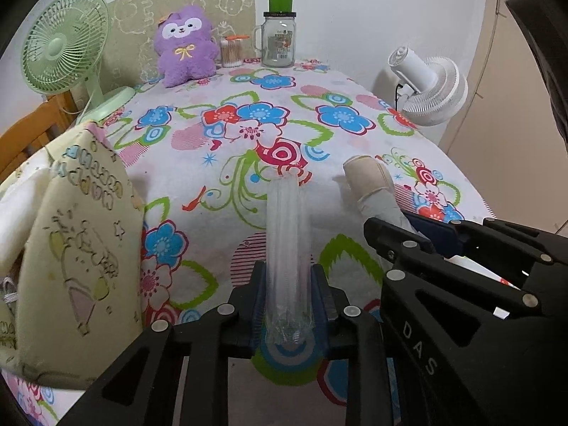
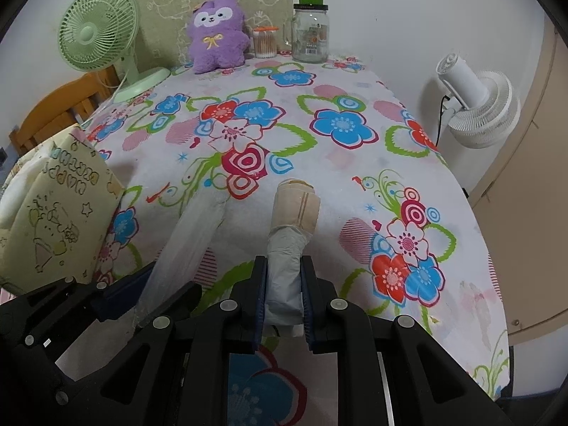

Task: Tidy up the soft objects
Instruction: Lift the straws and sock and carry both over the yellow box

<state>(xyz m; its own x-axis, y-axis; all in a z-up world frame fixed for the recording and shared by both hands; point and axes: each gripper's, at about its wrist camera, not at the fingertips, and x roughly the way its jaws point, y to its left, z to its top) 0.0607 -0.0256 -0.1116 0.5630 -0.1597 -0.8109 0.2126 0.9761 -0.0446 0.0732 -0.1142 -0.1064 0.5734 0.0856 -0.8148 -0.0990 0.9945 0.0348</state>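
While we look along the left gripper [image 1: 288, 305], we see its jaws closed narrow on a clear plastic sleeve of stacked cups [image 1: 288, 245], which runs straight ahead from between the blue pads and lies over the flowered tablecloth [image 1: 220, 163]. Just right of these jaws we find the right gripper [image 1: 419, 238], clamped on a grey and beige rolled bundle [image 1: 372, 184] whose beige end points forward. Left of the jaws stands a cream cartoon-print bag [image 1: 74, 248]. Far ahead sit a purple plush toy [image 1: 184, 46], a tub of cotton swabs [image 1: 231, 51] and a glass jar with a green lid [image 1: 279, 33]; a green fan [image 1: 64, 49] is ahead to the left.

From the right wrist, we see the right gripper [image 2: 284, 291] holding the rolled bundle [image 2: 293, 220] tight between its pads, the beige end ahead of them. Just left, the left gripper [image 2: 149, 294] grips the cup sleeve [image 2: 191, 234]. A white fan [image 2: 475, 106] stands ahead and right, off the cloth [image 2: 355, 184].
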